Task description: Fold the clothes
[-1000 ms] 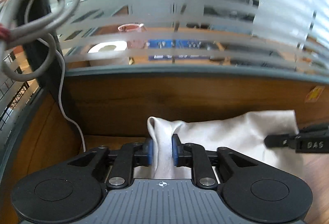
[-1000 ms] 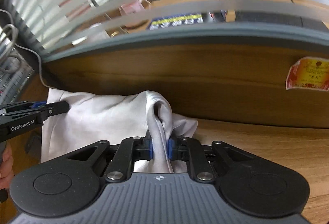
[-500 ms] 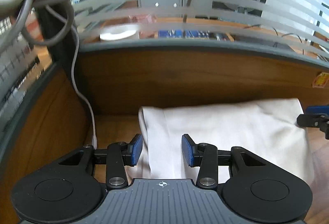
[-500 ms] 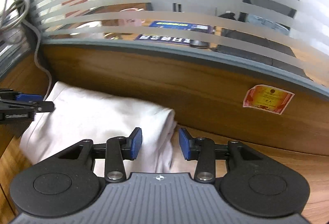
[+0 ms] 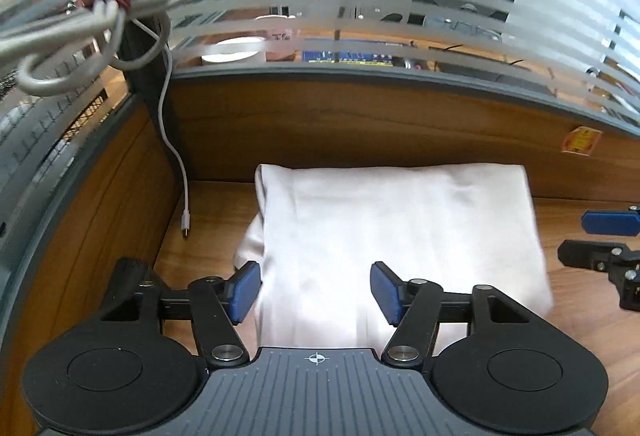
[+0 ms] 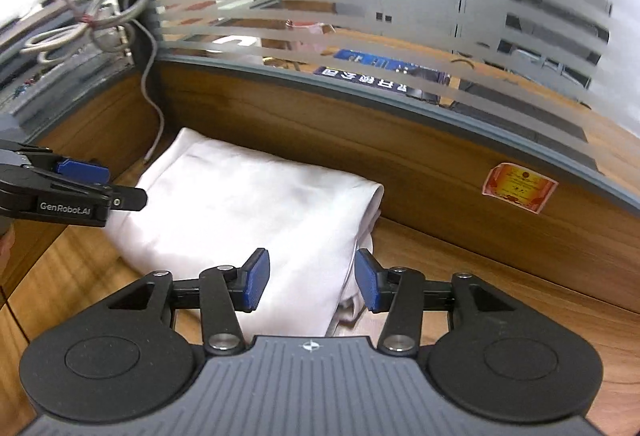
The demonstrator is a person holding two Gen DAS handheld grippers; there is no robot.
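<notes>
A white garment [image 5: 400, 228] lies folded into a flat rectangle on the wooden desk, pushed against the back wooden partition. It also shows in the right wrist view [image 6: 256, 211]. My left gripper [image 5: 316, 290] is open, its blue pads wide apart above the garment's near left part, holding nothing. My right gripper [image 6: 312, 278] is open and empty over the garment's right folded edge. The right gripper also shows at the right edge of the left wrist view [image 5: 604, 236], and the left gripper at the left of the right wrist view [image 6: 80, 187].
A white cable with a plug end [image 5: 185, 224] hangs down in the left corner, below a bundle of grey cables [image 5: 108, 3]. A wooden partition [image 5: 400, 123] topped by frosted striped glass bounds the back and left. A red-yellow sticker [image 6: 518, 187] is on the partition.
Both grippers were shut on bunched white cloth a second ago. They opened and let it go, then drew back and rose. The garment now lies flat and folded.
</notes>
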